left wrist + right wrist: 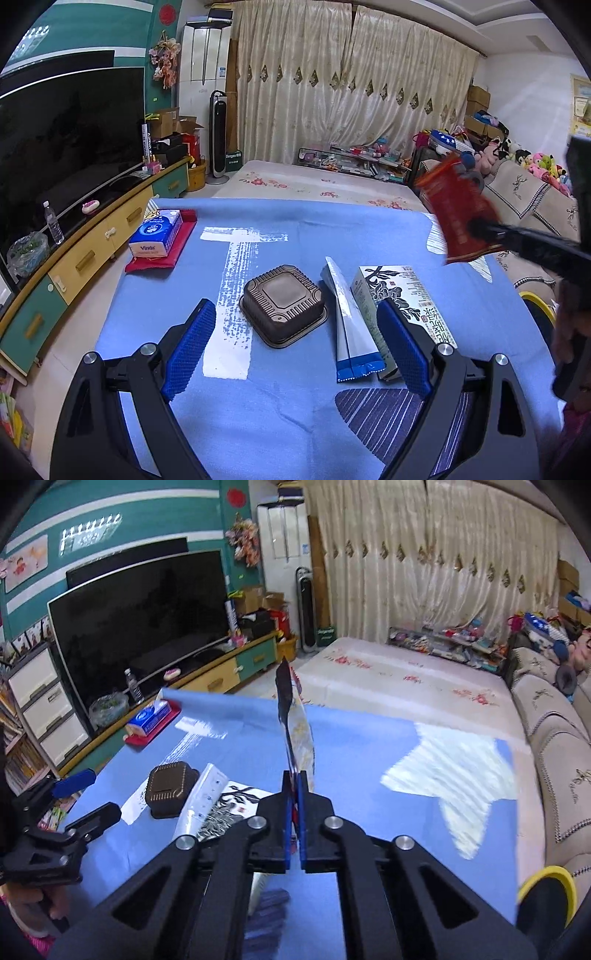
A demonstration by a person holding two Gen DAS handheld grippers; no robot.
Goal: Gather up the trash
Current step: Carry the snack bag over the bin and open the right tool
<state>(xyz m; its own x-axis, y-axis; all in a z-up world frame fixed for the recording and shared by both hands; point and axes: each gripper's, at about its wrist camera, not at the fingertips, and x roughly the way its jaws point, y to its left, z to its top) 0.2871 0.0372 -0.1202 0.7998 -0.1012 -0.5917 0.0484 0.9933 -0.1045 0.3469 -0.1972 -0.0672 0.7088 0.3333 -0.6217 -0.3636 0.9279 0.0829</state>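
The right gripper [294, 779] was clamped on a red wrapper [458, 214], held clear above the blue table [280, 221], its long axis running up and away from the pads. The left gripper [295, 325] gaped empty over a brown tray [282, 304].

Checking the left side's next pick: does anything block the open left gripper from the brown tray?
Nothing visible does. The left gripper stands open just behind the brown tray, bare blue cloth between them; the white pouch lies beside it.
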